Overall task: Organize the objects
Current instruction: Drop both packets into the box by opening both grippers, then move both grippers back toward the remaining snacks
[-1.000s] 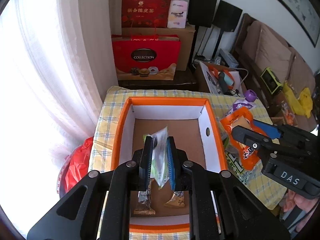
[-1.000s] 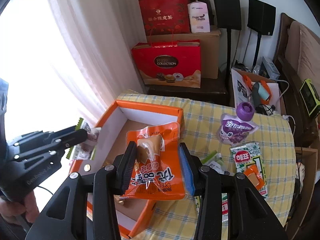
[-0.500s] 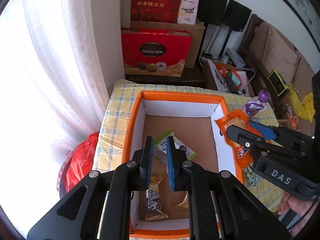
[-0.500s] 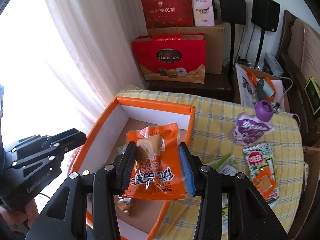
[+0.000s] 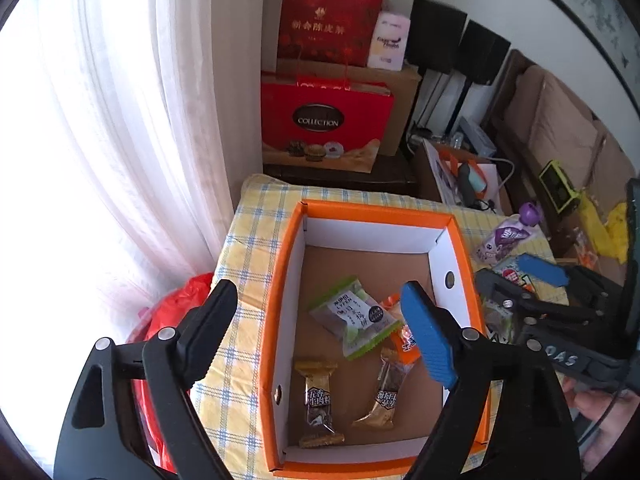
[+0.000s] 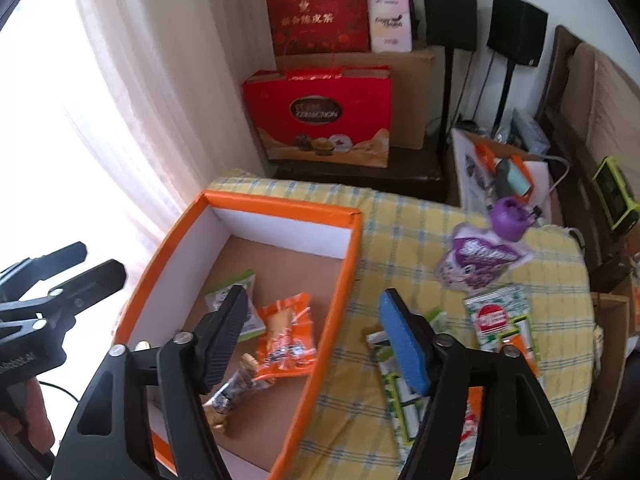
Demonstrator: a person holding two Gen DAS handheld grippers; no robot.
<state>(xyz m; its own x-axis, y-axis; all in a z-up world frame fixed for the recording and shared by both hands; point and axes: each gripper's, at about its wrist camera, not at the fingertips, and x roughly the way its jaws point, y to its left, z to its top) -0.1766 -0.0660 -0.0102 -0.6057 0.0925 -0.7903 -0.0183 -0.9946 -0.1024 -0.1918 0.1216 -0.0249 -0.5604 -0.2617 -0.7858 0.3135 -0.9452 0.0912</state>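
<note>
Orange snack packet [image 6: 286, 334] dropped from right hand-held gripper [image 6: 312, 334] since half a second ago, now lying in orange-rimmed box [image 5: 376, 212] against green packet [image 5: 354, 318]; both right and left hand-held gripper [image 5: 320, 316] gape empty; box at tabletop's [image 6: 404, 232] window-side edge.

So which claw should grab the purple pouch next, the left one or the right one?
Probably the right claw. It is open and empty, and the purple pouch lies on the yellow cloth just ahead on its side. The left claw, also open, hangs over the orange box, farther from the pouch.
</note>
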